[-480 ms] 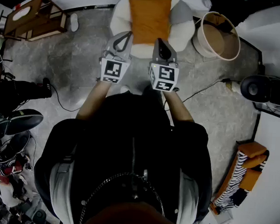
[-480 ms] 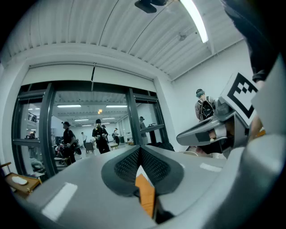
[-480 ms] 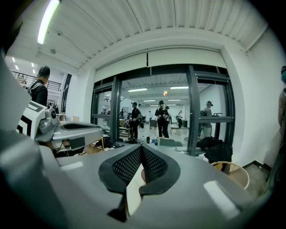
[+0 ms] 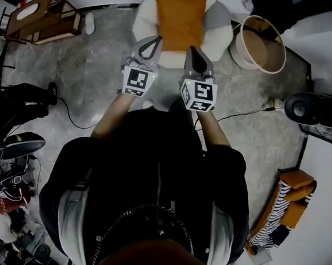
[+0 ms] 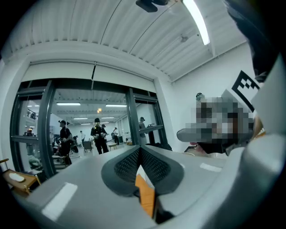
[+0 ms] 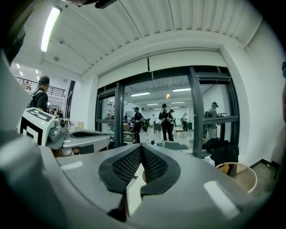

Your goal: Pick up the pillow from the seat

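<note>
Since half a second ago both hand-held grippers have edged slightly to the right in the head view, and the pillow and seat ahead of them sit a touch further right in the frame as well. Nearest the camera is the person's dark jacket (image 4: 157, 174), with bare forearms reaching forward from it. The left hand-held gripper (image 4: 156, 39) and the right hand-held gripper (image 4: 193, 48) are held side by side above the grey floor (image 4: 91, 67), apart from each other, their marker cubes facing up. Each points toward the seat. In its own view, the left hand-held gripper (image 5: 140, 150) has its ribbed pads pressed together with nothing gripped; a sliver of orange shows through the slot below them. The right hand-held gripper (image 6: 141, 150) is closed in the same way and is also empty, and the left one's marker cube appears at its view's left edge. Just beyond the jaw tips stands the white, rounded seat (image 4: 220, 32), and the orange pillow (image 4: 180, 19) lies flat on its middle, untouched by either tool. To the right of the seat is a round tan basket (image 4: 258, 44), also seen in the right gripper view (image 6: 237, 175). A wooden rack (image 4: 41, 17) stands well off to the left. Farthest away, both gripper views show a glass partition (image 6: 196, 116) with people (image 6: 166, 118) standing in the lit hall behind it.
</note>
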Available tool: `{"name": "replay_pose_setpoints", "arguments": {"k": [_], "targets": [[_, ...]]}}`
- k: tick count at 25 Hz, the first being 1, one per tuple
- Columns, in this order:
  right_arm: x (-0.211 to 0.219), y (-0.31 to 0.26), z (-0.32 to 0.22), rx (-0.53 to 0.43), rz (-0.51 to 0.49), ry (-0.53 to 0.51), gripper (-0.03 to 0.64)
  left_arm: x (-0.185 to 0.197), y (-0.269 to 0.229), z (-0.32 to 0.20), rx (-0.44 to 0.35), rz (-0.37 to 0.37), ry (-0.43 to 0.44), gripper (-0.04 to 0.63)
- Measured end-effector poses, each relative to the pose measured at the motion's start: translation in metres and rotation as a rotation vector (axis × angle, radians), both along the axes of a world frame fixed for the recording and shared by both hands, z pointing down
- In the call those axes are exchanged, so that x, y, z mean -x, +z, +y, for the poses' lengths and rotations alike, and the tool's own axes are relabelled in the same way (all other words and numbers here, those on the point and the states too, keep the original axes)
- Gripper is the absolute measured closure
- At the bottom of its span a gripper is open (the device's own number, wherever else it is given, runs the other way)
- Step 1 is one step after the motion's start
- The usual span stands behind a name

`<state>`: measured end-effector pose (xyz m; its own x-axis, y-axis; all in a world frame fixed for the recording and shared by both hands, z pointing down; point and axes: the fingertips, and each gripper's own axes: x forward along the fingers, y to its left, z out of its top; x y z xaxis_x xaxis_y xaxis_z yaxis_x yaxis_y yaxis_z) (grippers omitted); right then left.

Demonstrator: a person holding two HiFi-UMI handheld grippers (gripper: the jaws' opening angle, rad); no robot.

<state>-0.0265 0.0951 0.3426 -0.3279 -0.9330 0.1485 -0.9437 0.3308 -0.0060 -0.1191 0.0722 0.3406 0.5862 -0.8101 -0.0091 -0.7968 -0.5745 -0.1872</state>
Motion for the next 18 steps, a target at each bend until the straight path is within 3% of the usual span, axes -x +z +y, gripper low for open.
{"name": "replay_pose_setpoints", "arguments": {"k": [18], "targets": [[0.005, 0.017, -0.003, 0.074, -0.012, -0.010, 0.614, 0.008, 0.005, -0.008, 0.029, 0.003, 0.016, 0.586]]}}
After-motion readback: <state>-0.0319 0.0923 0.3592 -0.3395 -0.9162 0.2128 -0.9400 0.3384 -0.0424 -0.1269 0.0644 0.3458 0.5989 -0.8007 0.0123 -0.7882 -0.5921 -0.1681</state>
